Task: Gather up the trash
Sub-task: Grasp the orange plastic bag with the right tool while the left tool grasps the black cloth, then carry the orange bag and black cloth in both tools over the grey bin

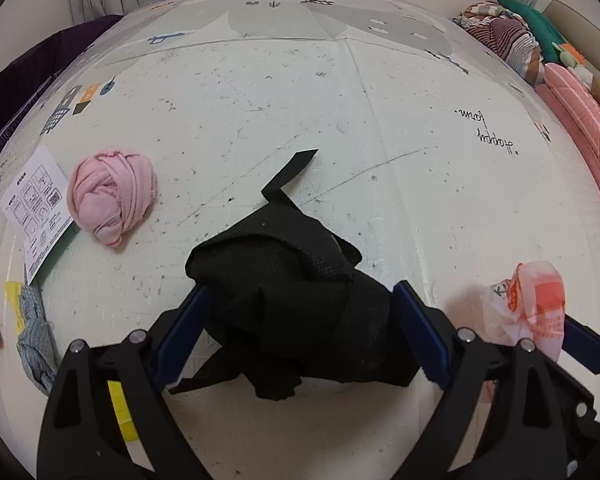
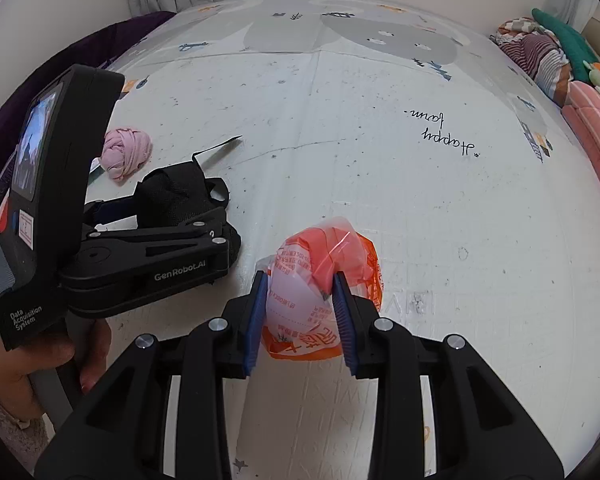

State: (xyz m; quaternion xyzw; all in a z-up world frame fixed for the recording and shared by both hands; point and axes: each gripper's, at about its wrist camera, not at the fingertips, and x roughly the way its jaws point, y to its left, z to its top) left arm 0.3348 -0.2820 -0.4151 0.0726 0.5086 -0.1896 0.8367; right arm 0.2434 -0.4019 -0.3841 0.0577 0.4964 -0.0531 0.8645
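Blue ribbed pads of the left gripper (image 1: 300, 320) are standing wide apart around a crumpled black woven cloth (image 1: 284, 292) lying on the scuffed white foam mat (image 1: 380, 120). At three o'clock, the right gripper (image 2: 300, 312) is clamping a crinkly orange-and-white plastic bag (image 2: 320, 280). A knotted pink cloth ball (image 1: 112, 196) is sitting at ten o'clock.

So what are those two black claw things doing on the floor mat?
A person is picking up trash with a claw in each hand. The right claw is squeezing a crumpled orange and white plastic bag. The left claw is spread wide around a bunched-up black cloth bag on the play mat, not pinching it. A pink fabric ball and a printed leaflet lie further off.
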